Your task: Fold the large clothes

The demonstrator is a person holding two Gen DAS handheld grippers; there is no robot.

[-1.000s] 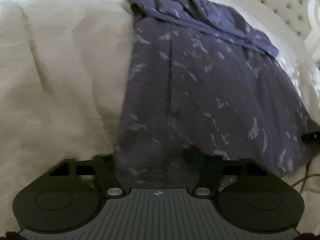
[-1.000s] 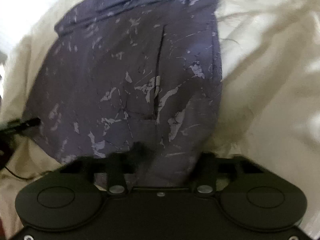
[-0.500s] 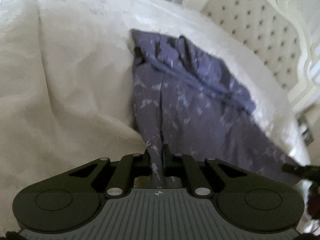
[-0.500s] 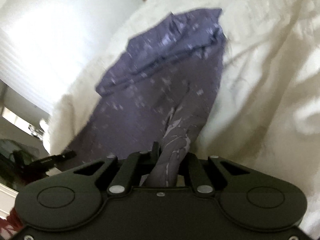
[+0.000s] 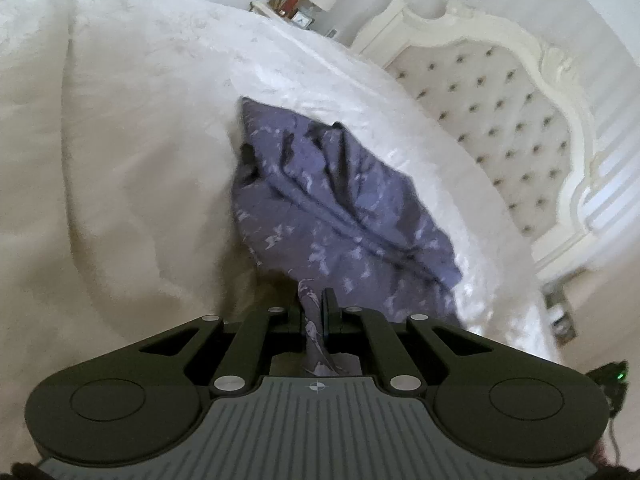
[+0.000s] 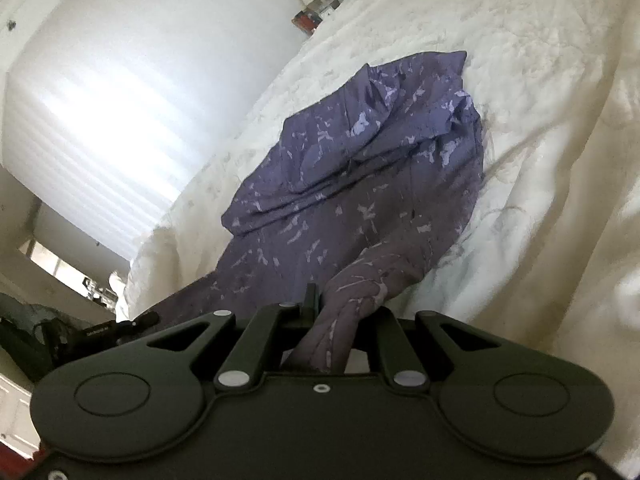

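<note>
The large purple garment with pale splash marks [image 5: 340, 208] lies bunched on the cream textured bedspread [image 5: 132, 152], near the tufted white headboard [image 5: 508, 112]. The left gripper [image 5: 314, 312] has its jaws closed on a gathered edge of the cloth. The right gripper [image 6: 340, 312] is also closed, pinching a thick twisted fold of it [image 6: 352, 288].

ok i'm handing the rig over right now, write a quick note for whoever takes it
Left gripper: jaws shut on a bunched edge of the purple garment.
Right gripper: jaws shut on another bunched edge of it.
The garment's near end is lifted; its far end lies crumpled on the white bedspread, near the tufted headboard.
Done: both edges gripped.
Left: carry the held end over to the far end, lay it flat, finish folding.
</note>
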